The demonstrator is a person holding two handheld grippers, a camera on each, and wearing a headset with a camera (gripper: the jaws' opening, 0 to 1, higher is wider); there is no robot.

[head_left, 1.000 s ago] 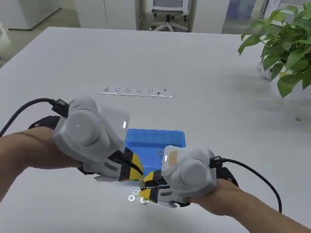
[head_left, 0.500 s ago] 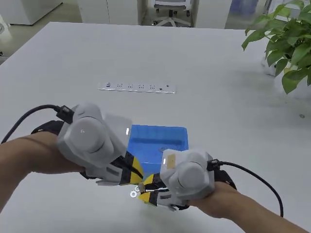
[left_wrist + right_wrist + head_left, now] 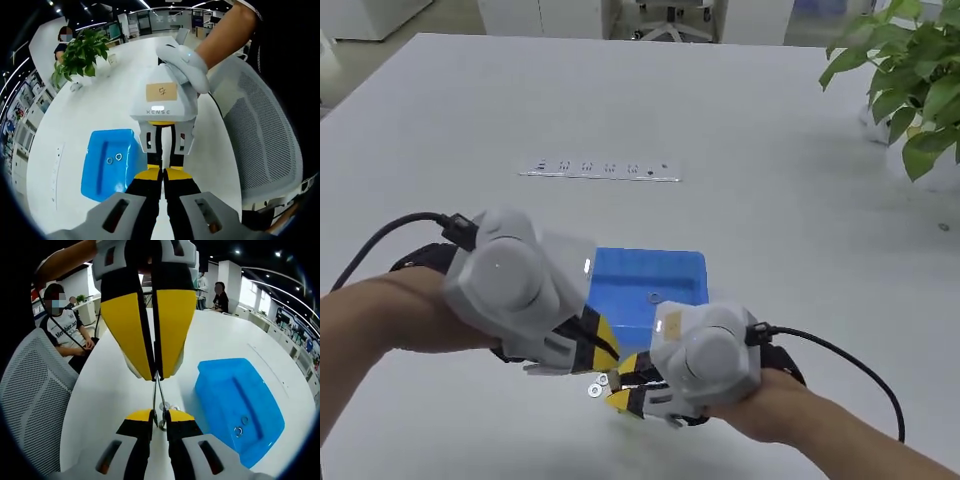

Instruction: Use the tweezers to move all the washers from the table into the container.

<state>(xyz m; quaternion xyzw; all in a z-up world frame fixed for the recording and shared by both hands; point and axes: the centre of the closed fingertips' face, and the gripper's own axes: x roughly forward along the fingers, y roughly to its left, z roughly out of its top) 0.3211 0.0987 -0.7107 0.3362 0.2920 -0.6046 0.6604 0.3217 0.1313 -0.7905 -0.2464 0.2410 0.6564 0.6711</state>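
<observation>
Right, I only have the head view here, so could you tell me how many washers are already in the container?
Observer: Two washers lie side by side in the blue container, as the left gripper view shows.
Operator: Thank you. Where are the tweezers? The grippers hide them from me.
Observer: In the right gripper view, the tweezers run from the left gripper's closed jaws down between the right gripper's jaws.
Operator: Do they hold a washer?
Observer: Their tip is tucked between the right gripper's jaws, so I cannot tell.

Two washers (image 3: 238, 430) inside container (image 3: 225, 385)
</observation>
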